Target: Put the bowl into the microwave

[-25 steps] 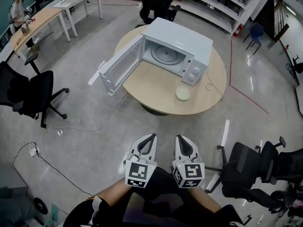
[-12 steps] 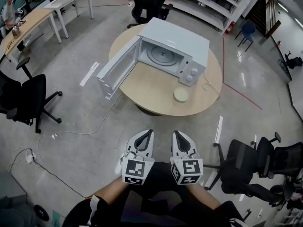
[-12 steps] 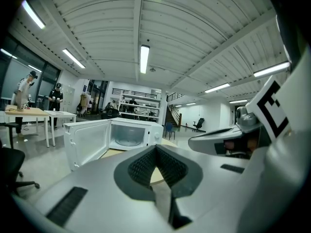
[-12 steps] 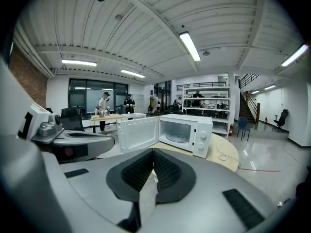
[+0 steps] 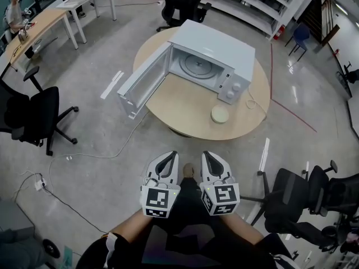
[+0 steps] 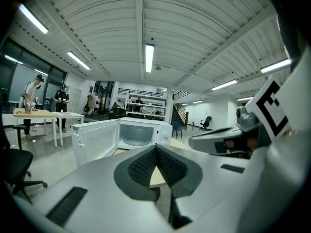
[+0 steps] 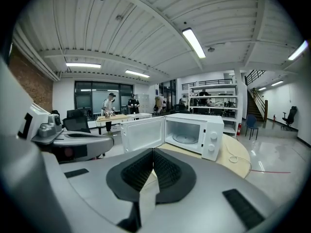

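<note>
A pale round bowl [image 5: 220, 114] sits on the round wooden table [image 5: 185, 108], just in front of the white microwave [image 5: 216, 52]. The microwave's door [image 5: 143, 83] is swung wide open to the left, and the glass plate [image 5: 199, 67] inside is bare. My left gripper [image 5: 170, 156] and right gripper [image 5: 206, 155] are held side by side over the floor, well short of the table. Both are shut with nothing between the jaws. The left gripper [image 6: 155, 147] and right gripper [image 7: 153, 151] both face the microwave [image 7: 194, 130]. The bowl is hidden in both gripper views.
A white cable [image 5: 252, 102] lies on the table right of the microwave. Black office chairs stand at the left [image 5: 33, 114], lower right [image 5: 303, 198] and behind the table [image 5: 182, 1]. A cord [image 5: 106, 153] trails across the floor. Desks [image 5: 39, 24] with people are at the back left.
Both grippers have drawn slightly nearer each other and lower in the head view, staying shut. The view has shifted a little. The bowl and microwave have not moved on the table.
</note>
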The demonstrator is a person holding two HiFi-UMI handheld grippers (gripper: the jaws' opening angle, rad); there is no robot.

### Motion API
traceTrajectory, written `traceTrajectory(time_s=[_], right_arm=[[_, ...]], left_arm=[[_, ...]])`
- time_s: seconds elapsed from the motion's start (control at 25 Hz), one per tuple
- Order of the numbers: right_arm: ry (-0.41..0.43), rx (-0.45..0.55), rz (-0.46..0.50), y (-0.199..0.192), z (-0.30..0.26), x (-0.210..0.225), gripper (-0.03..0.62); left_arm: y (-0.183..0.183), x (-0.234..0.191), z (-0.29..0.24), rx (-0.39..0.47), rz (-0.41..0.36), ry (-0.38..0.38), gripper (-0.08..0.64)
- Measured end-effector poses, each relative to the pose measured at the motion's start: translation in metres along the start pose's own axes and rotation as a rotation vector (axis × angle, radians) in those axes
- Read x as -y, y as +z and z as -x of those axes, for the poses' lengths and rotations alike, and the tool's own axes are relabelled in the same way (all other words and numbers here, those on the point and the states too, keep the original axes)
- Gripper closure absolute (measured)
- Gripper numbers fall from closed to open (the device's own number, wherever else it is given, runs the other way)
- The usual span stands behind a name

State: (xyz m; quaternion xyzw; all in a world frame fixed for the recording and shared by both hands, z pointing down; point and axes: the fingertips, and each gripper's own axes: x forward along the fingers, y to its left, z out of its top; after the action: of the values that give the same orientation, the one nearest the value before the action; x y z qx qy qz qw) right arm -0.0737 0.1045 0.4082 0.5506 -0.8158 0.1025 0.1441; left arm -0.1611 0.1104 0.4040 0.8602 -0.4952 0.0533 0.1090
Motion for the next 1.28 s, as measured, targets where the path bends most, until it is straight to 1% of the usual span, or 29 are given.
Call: traceTrajectory(time_s=[0.28, 0.68, 0.88, 1.28], right_arm=[[0.034, 0.002, -0.013, 0.009, -0.03, 0.026, 0.577], [0.037, 0.004, -0.059, 0.022, -0.072, 0.105, 0.577], [0.045, 0.015, -0.083, 0.029, -0.088, 0.144, 0.577], [0.059, 0.035, -0.131, 0.036, -0.108, 0.209, 0.577]], left_arm=[[0.006, -0.007, -0.037, -0.02, -0.003, 0.032, 0.514], [0.024, 0.006, -0.122, -0.051, -0.029, 0.033, 0.514], [0.035, 0.019, -0.164, -0.053, -0.043, 0.031, 0.514], [0.048, 0.043, -0.224, -0.078, -0.077, 0.047, 0.514]])
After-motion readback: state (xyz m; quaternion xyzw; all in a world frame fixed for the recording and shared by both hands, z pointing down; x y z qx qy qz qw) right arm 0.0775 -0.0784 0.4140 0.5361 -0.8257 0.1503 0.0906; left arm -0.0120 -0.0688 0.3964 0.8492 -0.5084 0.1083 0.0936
